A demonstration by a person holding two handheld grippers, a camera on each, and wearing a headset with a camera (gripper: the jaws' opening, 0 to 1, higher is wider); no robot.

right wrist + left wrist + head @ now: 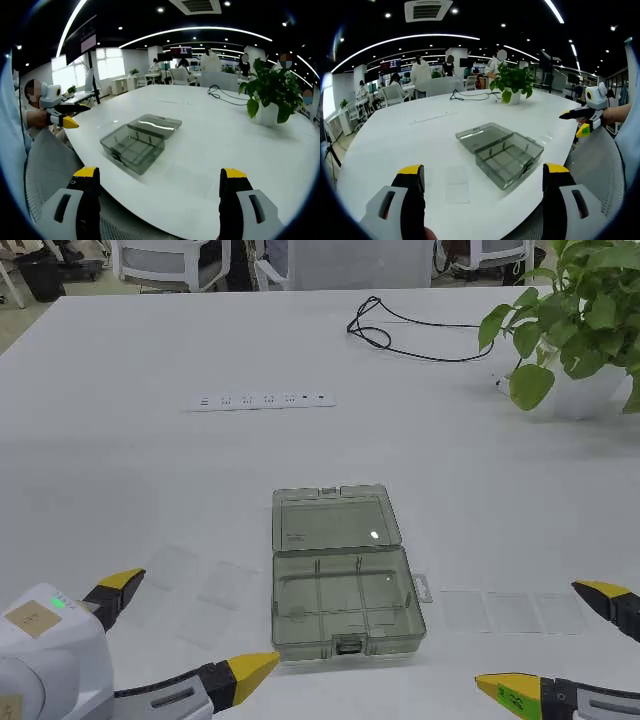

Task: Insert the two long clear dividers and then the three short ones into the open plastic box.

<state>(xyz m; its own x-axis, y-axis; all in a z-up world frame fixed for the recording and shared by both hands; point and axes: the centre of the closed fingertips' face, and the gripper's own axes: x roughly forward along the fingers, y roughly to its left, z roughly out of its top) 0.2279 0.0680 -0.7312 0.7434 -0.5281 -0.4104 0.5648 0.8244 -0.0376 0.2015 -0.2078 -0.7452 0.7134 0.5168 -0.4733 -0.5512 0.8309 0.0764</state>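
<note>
Several faint clear dividers (228,585) lie flat on the bench (300,340) left of the open plastic box (300,640). Their long axes run away from the person. The left tongs (190,625) are nearer them, spread wide and empty, aimed forward with the sheets just ahead. The box sits centred, lid laid back. To its right, three short dividers (513,612) lie in a row just ahead of the right tongs (555,638), also spread and empty.
</note>
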